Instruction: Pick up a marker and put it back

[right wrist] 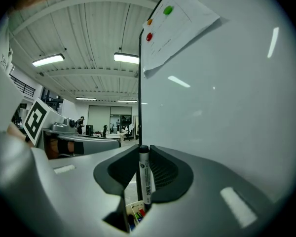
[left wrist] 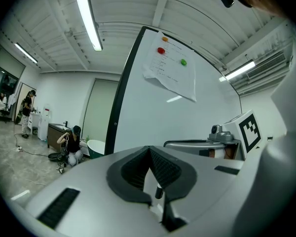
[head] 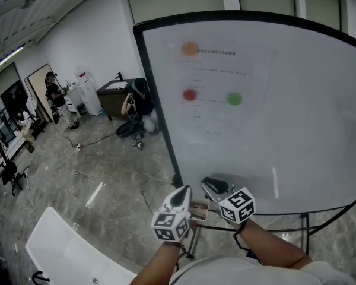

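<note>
Right tool (right wrist: 143, 150) is clamped on a marker (right wrist: 145, 179): white barrel with print, black cap up, standing roughly upright between the jaw pads, with the cap at the jaw tips. Directly under it, seen through the gap in the tool body, is a small open box (right wrist: 133, 212) with red, green and blue markers in it; the held marker's lower end is just above the box, can't tell if it touches. Left tool (left wrist: 149, 149) has its jaws together, tips meeting, nothing gripped. In the head view both tools sit side by side, near each other, at the bottom edge of the whiteboard (head: 285, 135), left one just off the board's lower left corner, right one in front of the board face. The board carries a paper sheet (head: 216, 91) pinned by an orange magnet (head: 190, 48), a red magnet (head: 190, 94) and a green magnet (head: 234, 98); the sheet's lower edge hangs loose in both tool views. The board's black stand (head: 305, 224) shows below at right. Background left: a person crouching on the floor (head: 136, 104) by a dark cabinet (head: 111, 95), and cables (head: 107, 174) lying across the floor.
</note>
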